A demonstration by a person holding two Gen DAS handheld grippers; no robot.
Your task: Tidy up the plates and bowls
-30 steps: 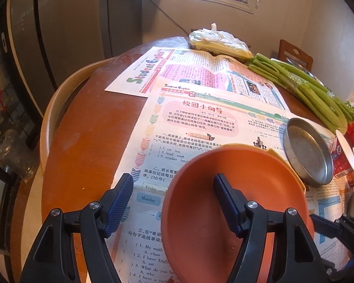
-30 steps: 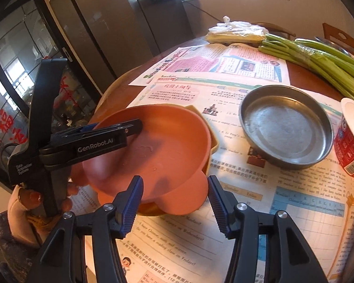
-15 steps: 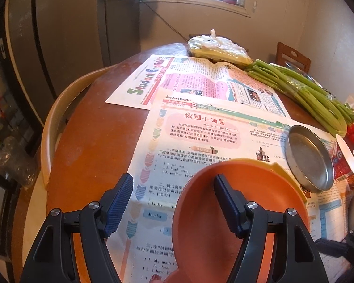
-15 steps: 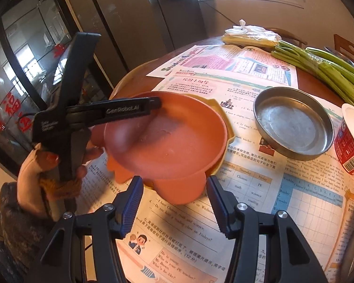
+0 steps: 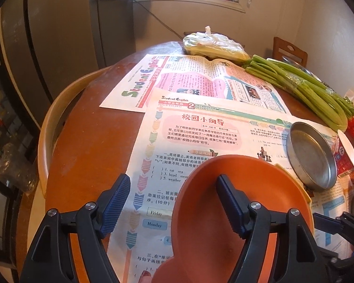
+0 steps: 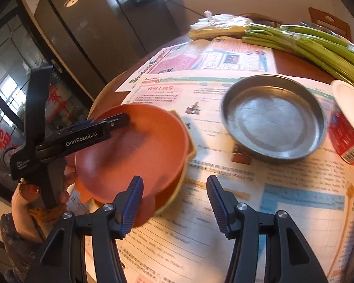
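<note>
An orange plastic bowl point(image 5: 259, 195) sits nested in a yellow bowl point(image 6: 177, 184) on the newspapers; it also shows in the right wrist view point(image 6: 139, 151). My left gripper point(image 5: 173, 197) is open, with its right finger over the inside of the orange bowl and its left finger outside the rim. In the right wrist view that gripper point(image 6: 87, 132) reaches over the bowl's left rim. My right gripper point(image 6: 174, 194) is open and empty, just in front of the bowls. A round metal dish point(image 6: 273, 118) lies to the right, also in the left wrist view point(image 5: 310, 154).
Newspapers point(image 5: 200, 122) cover the round wooden table point(image 5: 92, 146). Celery stalks point(image 5: 302, 87) and a plastic bag point(image 5: 212, 44) lie at the far side. A red cup with a white lid point(image 6: 349, 120) stands right of the metal dish. A chair back point(image 5: 47, 127) curves along the left edge.
The orange bowl has come down from a tilted, lifted pose into the yellow bowl. The right gripper has shifted right, closer to the metal dish.
</note>
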